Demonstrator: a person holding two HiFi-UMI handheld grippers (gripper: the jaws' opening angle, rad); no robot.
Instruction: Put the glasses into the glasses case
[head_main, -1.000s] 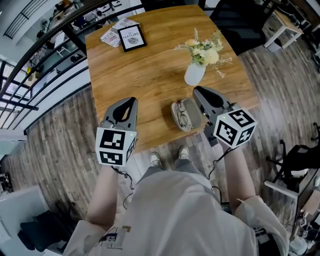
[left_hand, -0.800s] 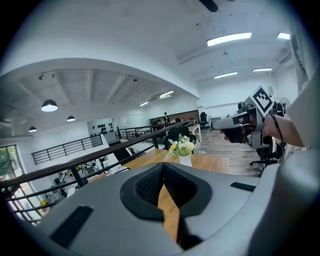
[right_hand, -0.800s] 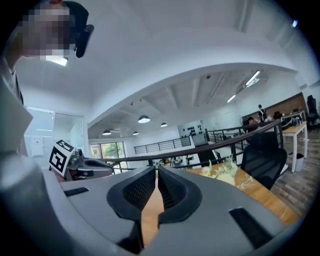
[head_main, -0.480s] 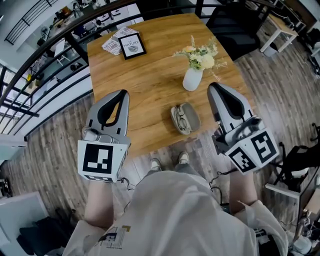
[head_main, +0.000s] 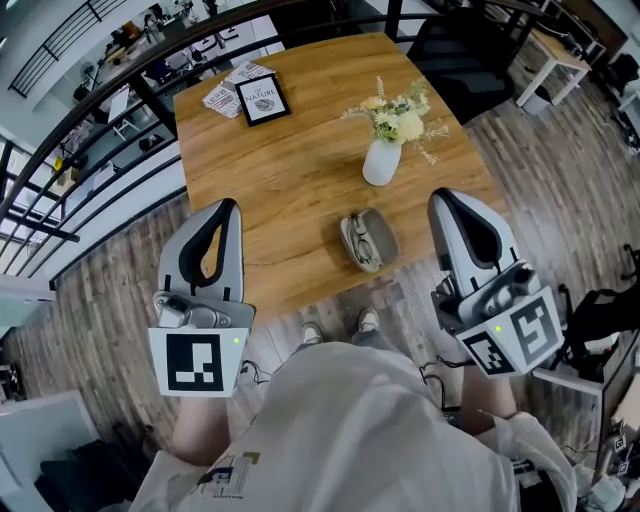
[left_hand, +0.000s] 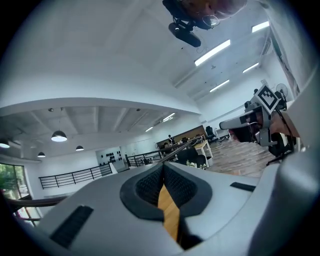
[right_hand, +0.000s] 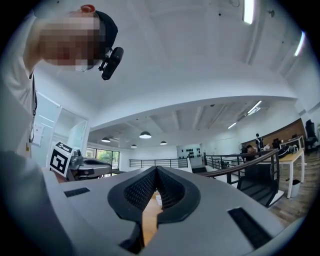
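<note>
Left claw (head_main: 228, 204), right claw (head_main: 444, 196) raised, shut; glasses (head_main: 357, 243) in open case (head_main: 381, 234).

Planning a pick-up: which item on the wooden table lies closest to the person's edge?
The grey oval glasses case. The white flower vase stands farther back, and the black-framed picture and the printed leaflets lie at the far corner.

Illegibly small print on framed card (head_main: 263, 98)

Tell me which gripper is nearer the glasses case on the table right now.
Right. The right gripper hangs just off the right side of the glasses case; the left gripper is farther away, on its left.
</note>
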